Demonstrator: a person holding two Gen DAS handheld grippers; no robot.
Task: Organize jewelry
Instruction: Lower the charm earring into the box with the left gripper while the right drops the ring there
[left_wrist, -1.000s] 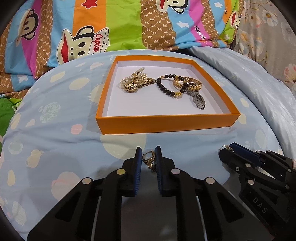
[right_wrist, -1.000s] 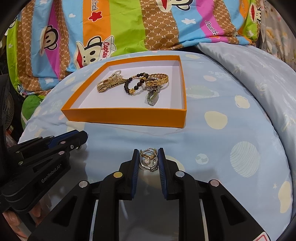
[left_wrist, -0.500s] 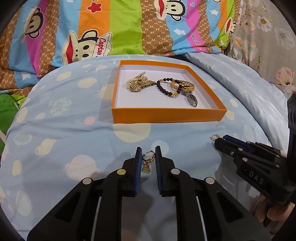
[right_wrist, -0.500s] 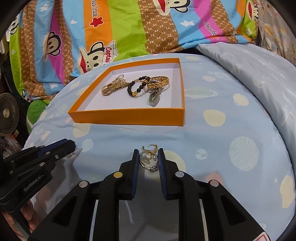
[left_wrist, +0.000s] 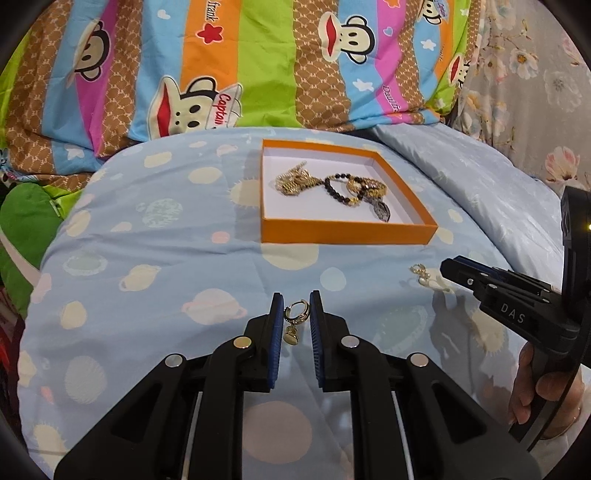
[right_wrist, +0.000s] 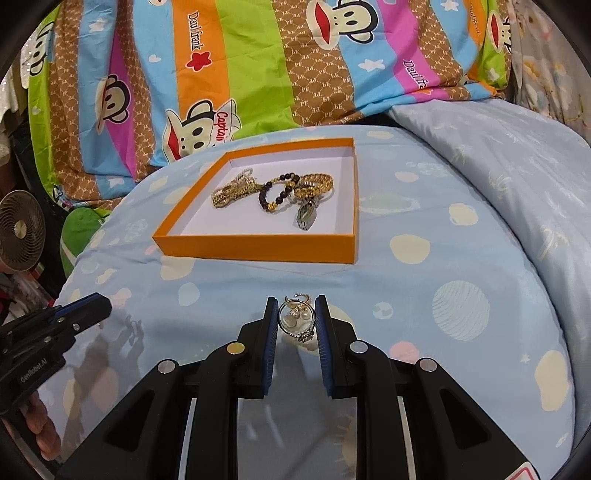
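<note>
Two grippers in play, each clamped on jewelry above the blue planet-print quilt (left_wrist: 155, 258). Left gripper (left_wrist: 296, 312) pinches one gold hoop earring (left_wrist: 295, 312) between its blue pads, with one small charm dangling below the hoop. Right gripper (right_wrist: 296, 314) grips one small cluster of rings and earrings (right_wrist: 297, 319): one silver hoop, at least two pearl-like beads, one gold loop at the top; exact piece count can't be told.

One orange box (right_wrist: 258, 251) with a white floor sits on the quilt, ahead of both grippers and well apart from them. Inside: one gold chain bracelet (right_wrist: 232, 190) on the left, one dark beaded bracelet (right_wrist: 275, 194) in the middle, one gold link bracelet (right_wrist: 314, 184) on the right, and one grey watch (right_wrist: 306, 218) just in front of it. All four lie tangled or touching.

One monkey-print striped blanket (right_wrist: 258, 74) lies behind the box. One small fan (right_wrist: 20, 236) sits at the far left.
</note>
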